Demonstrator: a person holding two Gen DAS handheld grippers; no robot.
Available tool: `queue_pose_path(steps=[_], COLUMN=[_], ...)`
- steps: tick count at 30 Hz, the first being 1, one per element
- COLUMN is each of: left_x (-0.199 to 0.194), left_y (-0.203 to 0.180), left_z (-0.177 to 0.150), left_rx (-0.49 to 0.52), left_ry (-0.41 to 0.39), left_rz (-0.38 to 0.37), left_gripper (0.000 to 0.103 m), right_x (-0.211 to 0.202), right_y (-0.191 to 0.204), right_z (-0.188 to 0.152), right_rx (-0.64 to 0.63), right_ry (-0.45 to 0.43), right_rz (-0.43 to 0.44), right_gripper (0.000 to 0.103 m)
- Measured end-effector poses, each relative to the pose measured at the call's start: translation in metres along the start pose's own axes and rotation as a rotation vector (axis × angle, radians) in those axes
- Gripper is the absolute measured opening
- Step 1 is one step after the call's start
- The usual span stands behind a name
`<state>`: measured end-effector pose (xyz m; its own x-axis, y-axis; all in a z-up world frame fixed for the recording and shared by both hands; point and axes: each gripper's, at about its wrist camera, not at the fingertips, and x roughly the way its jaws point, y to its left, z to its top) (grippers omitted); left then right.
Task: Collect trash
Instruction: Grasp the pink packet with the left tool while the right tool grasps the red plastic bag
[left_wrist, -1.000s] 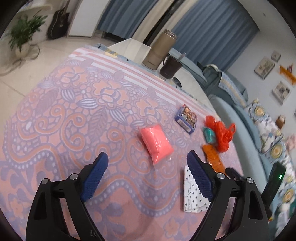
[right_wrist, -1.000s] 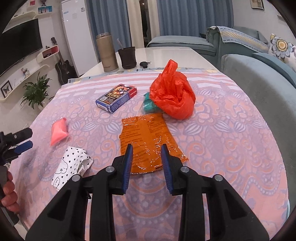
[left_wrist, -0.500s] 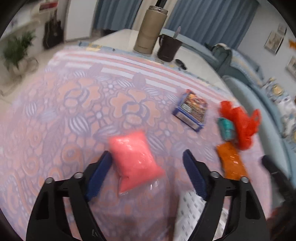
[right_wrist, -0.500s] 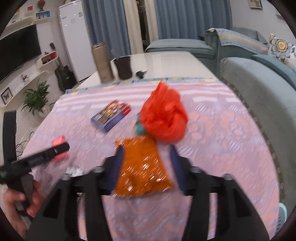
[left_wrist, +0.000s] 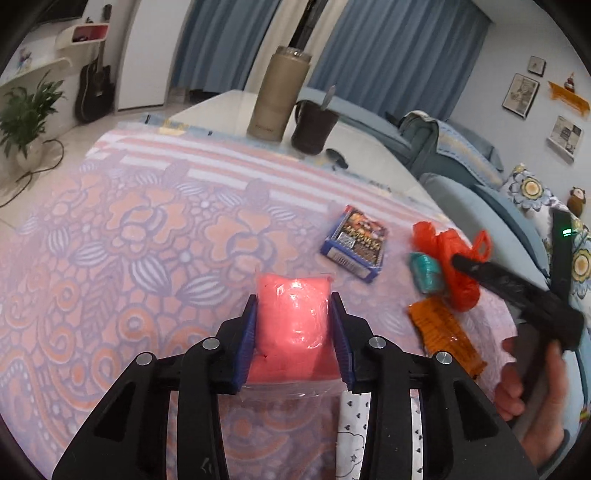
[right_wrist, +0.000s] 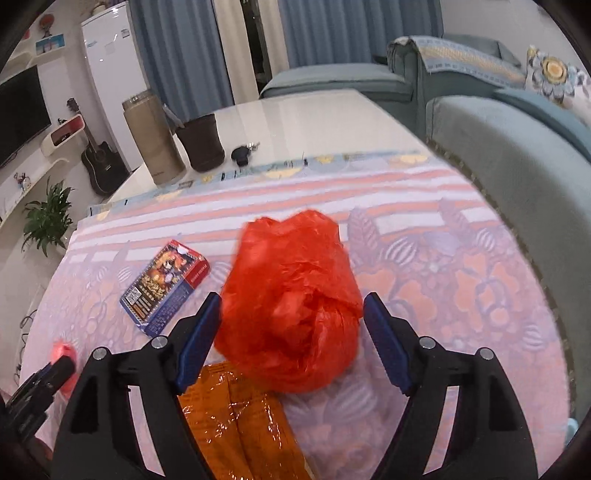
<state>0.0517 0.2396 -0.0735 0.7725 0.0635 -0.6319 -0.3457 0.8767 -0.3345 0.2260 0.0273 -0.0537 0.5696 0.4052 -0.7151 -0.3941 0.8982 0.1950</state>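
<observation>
My left gripper (left_wrist: 293, 304) is shut on a pink plastic packet (left_wrist: 291, 317) that lies on the patterned tablecloth. My right gripper (right_wrist: 291, 306) is open, with its blue pads on either side of a crumpled red plastic bag (right_wrist: 291, 314). The red bag also shows in the left wrist view (left_wrist: 452, 266), with a teal wrapper (left_wrist: 426, 271) beside it. An orange foil packet (right_wrist: 236, 417) lies under the right gripper's left finger. A blue card box (right_wrist: 164, 288) lies left of the red bag. A white dotted paper (left_wrist: 354, 435) lies under my left gripper.
A tall beige flask (right_wrist: 153, 138), a dark mug (right_wrist: 201, 142) and a black key fob (right_wrist: 242, 155) stand on the bare white table top at the far end. A grey-blue sofa (right_wrist: 517, 155) runs along the right edge of the table.
My left gripper moved forward and closed on the pink packet. My right gripper opened wide and moved forward from the orange packet to straddle the red bag.
</observation>
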Motion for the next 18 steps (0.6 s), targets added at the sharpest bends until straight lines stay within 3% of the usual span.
queue_pose_path(steps=[2,4,7,13,18], left_x=[-0.005,-0.009,-0.012,-0.021,-0.043], left_y=[0.002,0.004,0.003,-0.009,-0.034], left_z=[-0.001,-0.002,-0.002,-0.004,-0.010], left_rx=[-0.009,-0.020,-0.017,0.029,0.015], left_ry=[-0.026,-0.042,-0.055,-0.075,-0.073], left_rz=[-0.037,-0.047,-0.063,-0.114,-0.227], left_gripper=[0.035,0.035,0.035,0.035,0.035], right_x=[0.006,0.000,-0.005,-0.052,-0.100], right_y=[-0.002,0.000,0.002,-0.018,-0.041], right_z=[-0.005,-0.006,-0.010,-0.031,-0.056], right_rx=[0.010,-0.001,-0.019,0.055,0.103], right_ry=[0.014,-0.009,-0.027,-0.103,-0.148], right_rz=[0.018,0.023,0.013,0.025,0.034], right_gripper=[0.051,0.036,0.028,0.025,0.025])
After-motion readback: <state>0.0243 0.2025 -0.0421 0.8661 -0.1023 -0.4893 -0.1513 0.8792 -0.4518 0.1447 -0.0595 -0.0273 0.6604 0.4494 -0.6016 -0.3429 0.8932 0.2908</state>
